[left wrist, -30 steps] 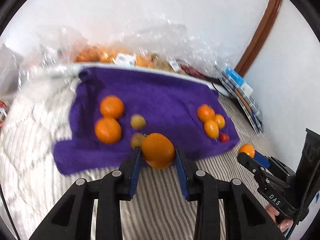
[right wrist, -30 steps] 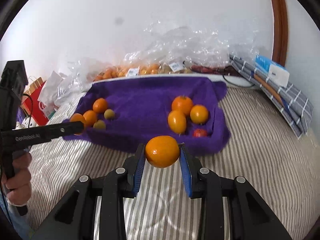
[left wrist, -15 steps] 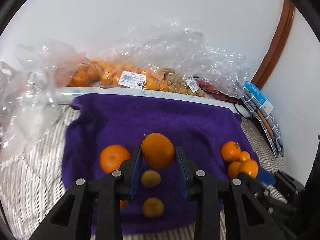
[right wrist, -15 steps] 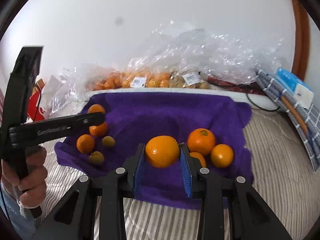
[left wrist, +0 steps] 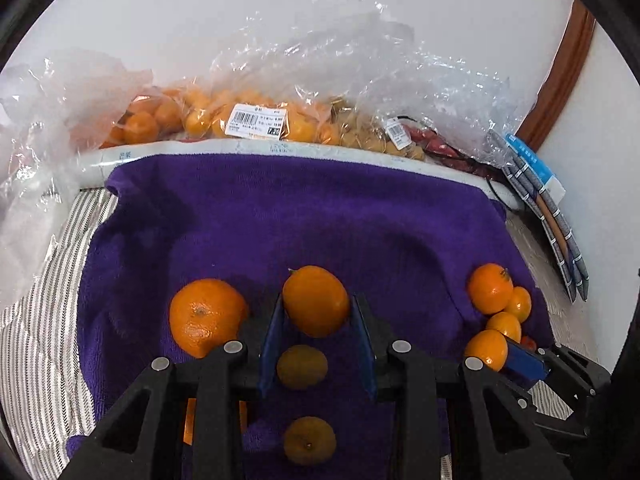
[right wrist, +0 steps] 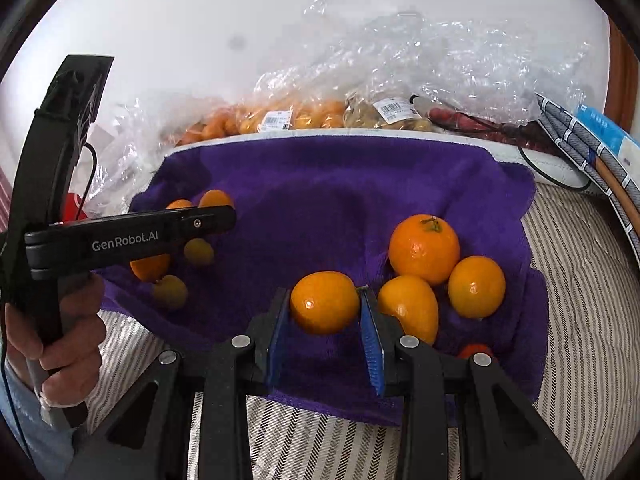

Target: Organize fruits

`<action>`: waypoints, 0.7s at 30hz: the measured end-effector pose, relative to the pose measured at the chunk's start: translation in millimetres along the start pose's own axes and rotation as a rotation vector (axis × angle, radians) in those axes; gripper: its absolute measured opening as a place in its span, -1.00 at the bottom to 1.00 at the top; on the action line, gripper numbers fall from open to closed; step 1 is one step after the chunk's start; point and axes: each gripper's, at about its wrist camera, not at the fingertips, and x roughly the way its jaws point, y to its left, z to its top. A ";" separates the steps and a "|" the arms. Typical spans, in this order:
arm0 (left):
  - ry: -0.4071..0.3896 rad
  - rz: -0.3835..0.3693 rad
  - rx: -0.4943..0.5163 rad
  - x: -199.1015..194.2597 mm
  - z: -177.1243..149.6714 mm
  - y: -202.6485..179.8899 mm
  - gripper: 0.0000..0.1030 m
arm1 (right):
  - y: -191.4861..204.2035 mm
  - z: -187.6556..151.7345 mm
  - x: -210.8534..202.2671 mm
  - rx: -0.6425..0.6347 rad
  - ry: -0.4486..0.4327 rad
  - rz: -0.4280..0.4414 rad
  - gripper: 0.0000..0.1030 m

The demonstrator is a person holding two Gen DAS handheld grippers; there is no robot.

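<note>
The left gripper (left wrist: 316, 310) is clamping an orange fruit (left wrist: 316, 300) between its blue pads, jaws narrow around it, and is hanging it over the left part of the purple towel (left wrist: 320, 216). The left group is lying close about it: a large mandarin (left wrist: 206, 316) at nine o'clock of the held fruit, and two small dull-yellow fruits (left wrist: 302, 366) at six o'clock, seen between and below the fingers. The right gripper (right wrist: 326, 308) is likewise gripping a small orange (right wrist: 325, 302), and its own pile is sitting just beside it at two to three o'clock: a stemmed mandarin (right wrist: 424, 248), an oval orange fruit (right wrist: 410, 306) and a rounder one (right wrist: 476, 286). Each hand is therefore nearer its own cluster, well apart from the other's, so the coming release probably depends on lowering each fruit onto bare towel beside its neighbours rather than on top of them.
</note>
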 end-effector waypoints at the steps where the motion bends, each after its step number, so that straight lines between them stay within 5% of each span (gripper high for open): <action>1: 0.006 0.005 0.001 1.4 -0.3 -0.4 -0.37 | 0.8 -1.1 0.6 -0.008 -0.001 -0.005 -0.34; 5: 0.018 0.017 0.006 -0.2 -0.7 -1.9 -0.37 | 3.1 -3.6 -2.7 -0.023 -0.014 -0.011 -0.11; 10: -0.018 0.033 0.006 -33.9 -2.9 -6.2 -0.35 | 1.5 -1.7 -32.2 0.020 -0.056 -0.036 -0.08; 12: -0.051 0.043 0.022 -56.9 -8.7 -11.6 -0.10 | 1.8 -1.7 -54.2 0.043 -0.077 -0.054 -0.03; 16: -0.144 0.122 0.076 -117.5 -30.9 -27.8 0.01 | 6.0 -8.9 -108.8 0.074 -0.104 -0.100 0.02; 21: -0.216 0.127 0.073 -177.7 -60.8 -38.1 0.27 | 12.6 -33.5 -169.4 0.096 -0.139 -0.144 0.02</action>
